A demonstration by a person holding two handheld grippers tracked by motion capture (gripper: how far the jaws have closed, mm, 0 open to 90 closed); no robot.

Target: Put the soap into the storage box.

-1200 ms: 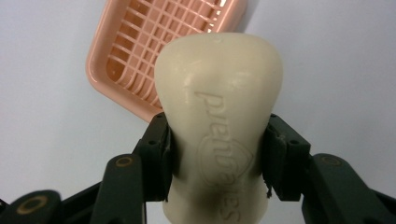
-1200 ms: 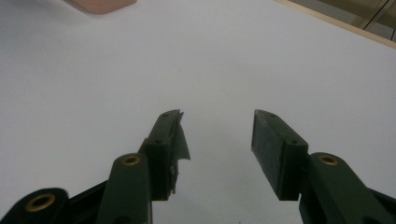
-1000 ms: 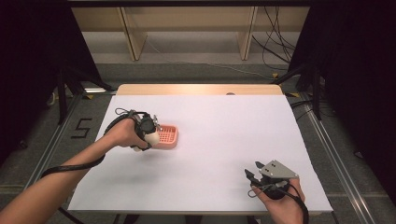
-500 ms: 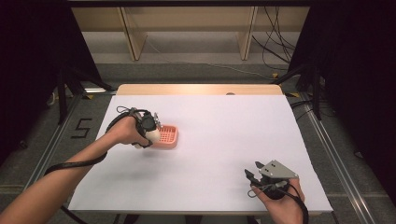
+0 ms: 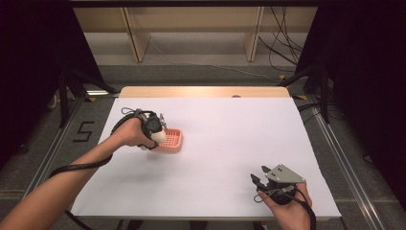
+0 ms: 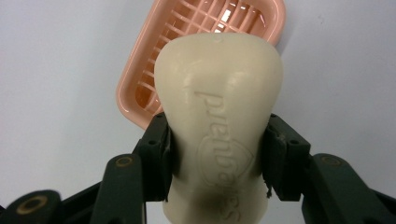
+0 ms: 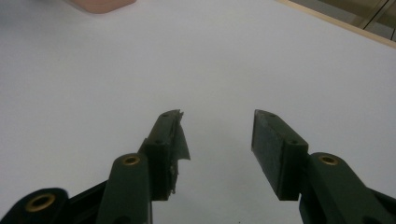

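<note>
Left tongs pinch the cream soap bar at its waist, just above the pink slotted soap dish. We judge the bar dense, stiff, waxy-slick, with embossed lettering; hold it across the narrow flanks. Right tongs spread, empty, over the white counter.

A lab: white-topped table, dark curtains, loose floor cables.
</note>
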